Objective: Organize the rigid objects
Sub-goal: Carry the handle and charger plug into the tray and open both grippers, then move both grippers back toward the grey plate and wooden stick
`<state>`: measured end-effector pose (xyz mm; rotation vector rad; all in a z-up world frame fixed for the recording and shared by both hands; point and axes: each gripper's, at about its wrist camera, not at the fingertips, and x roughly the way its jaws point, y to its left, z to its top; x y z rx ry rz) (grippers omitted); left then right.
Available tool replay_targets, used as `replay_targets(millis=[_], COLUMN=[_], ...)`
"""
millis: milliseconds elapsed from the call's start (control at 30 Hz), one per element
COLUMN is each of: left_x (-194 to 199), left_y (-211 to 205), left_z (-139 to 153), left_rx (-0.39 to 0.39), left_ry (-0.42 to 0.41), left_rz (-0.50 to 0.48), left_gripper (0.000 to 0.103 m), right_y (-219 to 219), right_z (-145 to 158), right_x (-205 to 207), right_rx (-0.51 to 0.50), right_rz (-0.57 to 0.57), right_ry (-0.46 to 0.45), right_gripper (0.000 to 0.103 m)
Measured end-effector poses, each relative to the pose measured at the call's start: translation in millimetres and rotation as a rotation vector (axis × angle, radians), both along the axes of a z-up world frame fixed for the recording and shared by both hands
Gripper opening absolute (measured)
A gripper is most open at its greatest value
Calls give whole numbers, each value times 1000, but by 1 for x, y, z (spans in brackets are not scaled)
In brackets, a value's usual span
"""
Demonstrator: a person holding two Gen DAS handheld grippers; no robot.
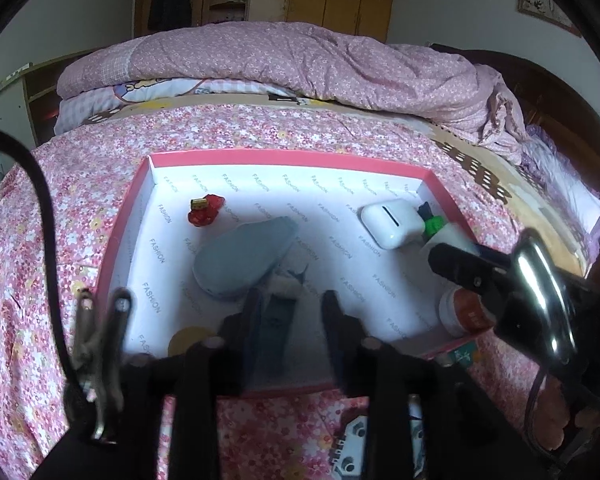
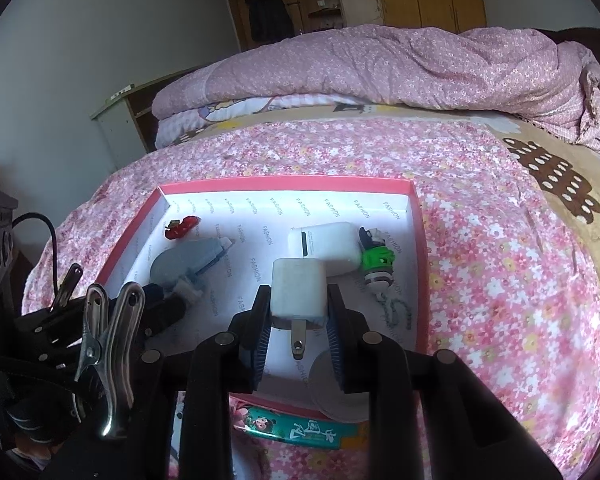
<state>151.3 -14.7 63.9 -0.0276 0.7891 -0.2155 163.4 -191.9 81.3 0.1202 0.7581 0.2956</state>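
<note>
A pink-rimmed white box [image 1: 284,157] [image 2: 284,181] lies on the bed. In it are a red trinket [image 1: 205,209] [image 2: 181,227], a grey-blue case [image 1: 242,258] [image 2: 186,260], a white earbud case [image 1: 392,220] [image 2: 326,246] and a green-and-white toy [image 2: 376,260]. My right gripper [image 2: 298,308] is shut on a white plug adapter [image 2: 298,290], prongs toward the camera, over the box's near right part. My left gripper [image 1: 290,316] is open and empty over the box's near edge, just behind the grey-blue case. The right gripper also shows in the left wrist view [image 1: 460,264].
A green printed tube [image 2: 296,428] lies on the bedspread in front of the box. A white round lid [image 2: 340,392] and a yellow disc [image 1: 188,338] sit at the box's near side. A folded pink quilt [image 1: 300,64] is piled behind. Wardrobes stand at the back wall.
</note>
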Motion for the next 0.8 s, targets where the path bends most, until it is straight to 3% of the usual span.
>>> replay_targets(millis=[400, 800], left_x=[-21, -53], left_y=[8, 12], left_z=[12, 16], left_rx=[5, 18], left_ry=[-19, -10], left_rz=[13, 4], left_gripper=[39, 39], right_y=[-2, -9], right_z=[12, 20], right_x=[-18, -54], right_rx=[-8, 15], right_rz=[-1, 9], right_ry=[-50, -59], right_gripper=[36, 36])
